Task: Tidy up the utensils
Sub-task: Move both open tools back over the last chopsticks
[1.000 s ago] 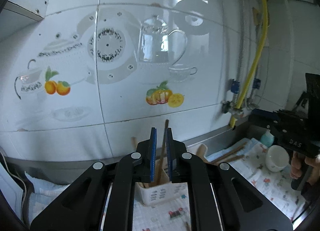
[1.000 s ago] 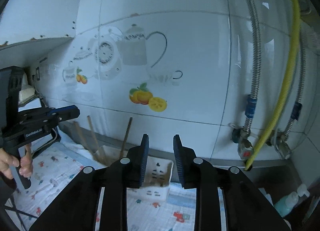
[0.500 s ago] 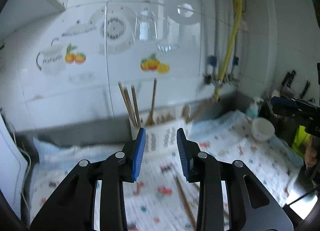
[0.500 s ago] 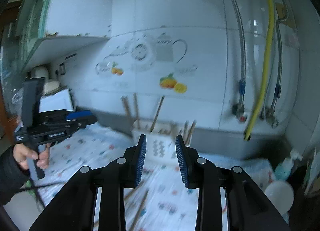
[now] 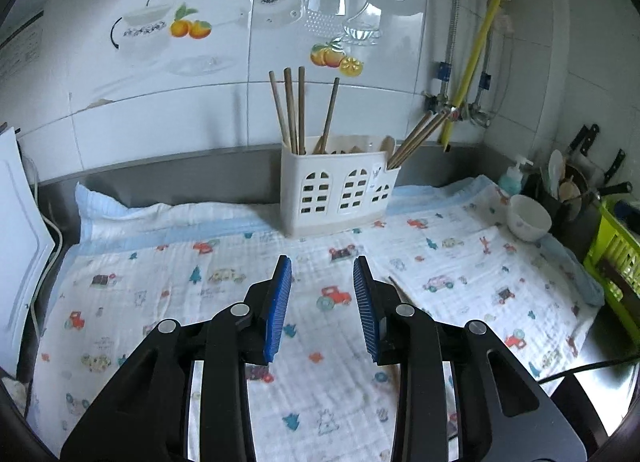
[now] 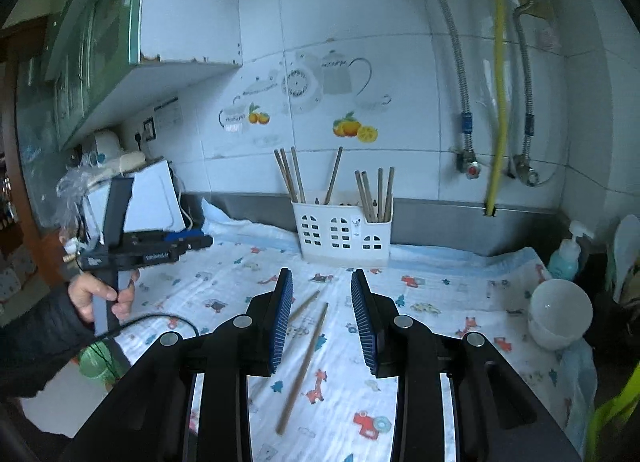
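Both tongs, left (image 5: pixel 322 302) and right (image 6: pixel 321 302), hovered part-open and empty, angled down over the bench (image 5: pixel 460 262); chopsticks (image 5: pixel 294 110) stood in the white caddy (image 5: pixel 336 194).

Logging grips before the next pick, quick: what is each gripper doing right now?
Left gripper: open, holding nothing; its jaws have just been opening.
Right gripper: open, holding nothing, above two loose chopsticks.

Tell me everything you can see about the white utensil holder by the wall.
The utensil holder is a white box, plastic by the look of it, with window-shaped cutouts in its front and a small sticker. It stands upright on the patterned cloth, near the tiled wall. Brown chopsticks stand in its left end, more lean at its right end, and pale spoon-like utensils show in the middle in the left wrist view. Neither tongs touch it.
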Motion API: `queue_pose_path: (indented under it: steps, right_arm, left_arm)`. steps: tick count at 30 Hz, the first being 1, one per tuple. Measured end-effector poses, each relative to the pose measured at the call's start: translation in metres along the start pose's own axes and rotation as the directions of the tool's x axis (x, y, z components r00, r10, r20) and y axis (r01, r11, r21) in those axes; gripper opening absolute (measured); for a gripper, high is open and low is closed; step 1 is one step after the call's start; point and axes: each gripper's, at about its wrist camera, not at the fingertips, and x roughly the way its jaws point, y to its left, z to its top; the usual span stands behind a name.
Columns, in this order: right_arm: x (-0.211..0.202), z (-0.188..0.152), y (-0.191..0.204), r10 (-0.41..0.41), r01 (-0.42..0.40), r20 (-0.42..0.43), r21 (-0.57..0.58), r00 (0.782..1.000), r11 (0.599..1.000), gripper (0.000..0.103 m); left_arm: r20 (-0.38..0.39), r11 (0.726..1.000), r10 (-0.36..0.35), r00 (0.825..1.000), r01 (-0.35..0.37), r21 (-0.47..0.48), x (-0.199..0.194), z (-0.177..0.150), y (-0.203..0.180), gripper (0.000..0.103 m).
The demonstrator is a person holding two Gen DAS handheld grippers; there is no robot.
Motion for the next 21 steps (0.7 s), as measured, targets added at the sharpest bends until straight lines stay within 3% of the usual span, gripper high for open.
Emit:
queue_pose_path:
  steps: [5,8,12,21]
  right_arm:
    - [-0.014,-0.006,0.005,0.009,-0.009,0.015,-0.003,1.0,1.0,0.03]
    - [-0.033,0.001,0.003,0.038,-0.039,0.072,0.018,0.997,0.999,0.03]
    - [-0.052,0.012,0.003,0.016,-0.015,0.105,-0.002,0.994,1.0,0.03]
    - [-0.011,-0.028,0.028,-0.007,0.007,-0.002,-0.04,1.0,0.999,0.03]
  left_arm:
    - [-0.012,1.0,-0.013,1.0,0.013,0.014,-0.004,-0.007,-0.004,0.033]
    - [-0.024,1.0,-0.018,1.0,0.019,0.016,-0.003,-0.01,-0.007,0.033]
    - [-0.032,1.0,-0.021,0.999,0.021,0.007,-0.002,-0.014,-0.006,0.033]
    - [-0.09,0.996,-0.09,0.992,0.089,-0.018,0.01,-0.043,-0.024,0.033]
